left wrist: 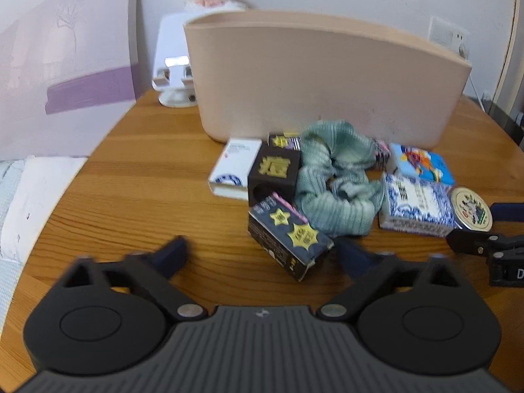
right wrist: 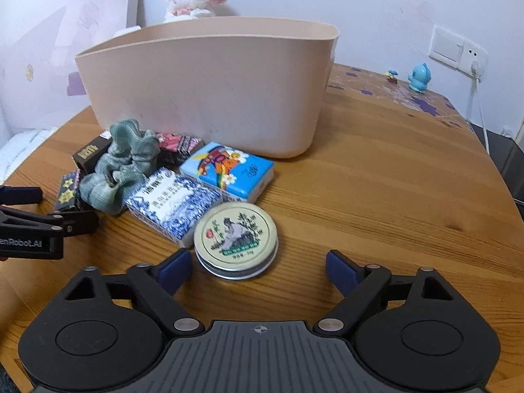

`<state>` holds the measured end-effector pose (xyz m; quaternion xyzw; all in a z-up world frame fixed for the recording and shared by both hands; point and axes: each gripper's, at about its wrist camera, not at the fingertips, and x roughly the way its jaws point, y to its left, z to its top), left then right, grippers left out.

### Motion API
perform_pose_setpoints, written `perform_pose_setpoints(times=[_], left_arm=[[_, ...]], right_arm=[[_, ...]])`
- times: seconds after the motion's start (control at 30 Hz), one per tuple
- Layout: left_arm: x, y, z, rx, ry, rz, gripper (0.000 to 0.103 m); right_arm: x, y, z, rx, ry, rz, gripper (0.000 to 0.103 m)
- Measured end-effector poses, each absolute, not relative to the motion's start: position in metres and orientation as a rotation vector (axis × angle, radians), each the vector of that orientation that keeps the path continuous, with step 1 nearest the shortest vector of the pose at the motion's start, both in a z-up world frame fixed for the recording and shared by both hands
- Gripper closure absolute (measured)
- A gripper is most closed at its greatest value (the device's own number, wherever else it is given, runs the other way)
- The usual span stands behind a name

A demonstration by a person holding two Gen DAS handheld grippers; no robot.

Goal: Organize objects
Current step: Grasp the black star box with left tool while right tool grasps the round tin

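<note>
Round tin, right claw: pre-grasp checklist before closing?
1. Right claw open: ok, fingers spread wide.
2. Round tin between the fingers: not ok, it sits just ahead of the tips, toward the left finger.
3. Tin free of neighbours: not ok, it touches or overlaps the blue-and-white box.
4. Left claw out of the way: ok, open, near the dark star box.
5. Beige bin reachable behind the pile: ok.
6. Space inside bin: cannot tell.

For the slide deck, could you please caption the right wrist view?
Open right tool hovers before a round illustrated metal tin beside small patterned boxes and a tall beige plastic bin.
</note>
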<state>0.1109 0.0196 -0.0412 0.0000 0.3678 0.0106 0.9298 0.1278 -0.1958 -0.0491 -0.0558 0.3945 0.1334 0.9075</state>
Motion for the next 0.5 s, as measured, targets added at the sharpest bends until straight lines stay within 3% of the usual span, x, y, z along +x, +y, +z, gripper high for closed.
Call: perform_pose_setpoints(times=[0.03, 0.1, 0.17, 0.33, 0.5], left_arm=[[0.11, 0.021, -0.039, -0.003, 0.75, 0.026, 0.028], [0.109, 0.023, -0.037, -0.009, 0.749, 0.032, 0.052], [0.109, 0.026, -0.034, -0.015, 0.752, 0.022, 0.066], [0.104, 0.029, -0.031, -0.013, 0.768, 0.021, 0.077], [0.089, 0.032, -0.011, -0.002, 0.747, 0.024, 0.078]], right_arm=[[0.128, -0.195, -0.048, -0.119, 0.81, 0.279, 0.04], [0.128, -0.193, -0.046, -0.125, 0.81, 0.276, 0.053], [0.129, -0.194, -0.046, -0.121, 0.814, 0.278, 0.054], [0.125, -0.2, -0.045, -0.091, 0.826, 0.274, 0.054], [0.12, -0.211, -0.027, -0.056, 0.813, 0.267, 0.054]])
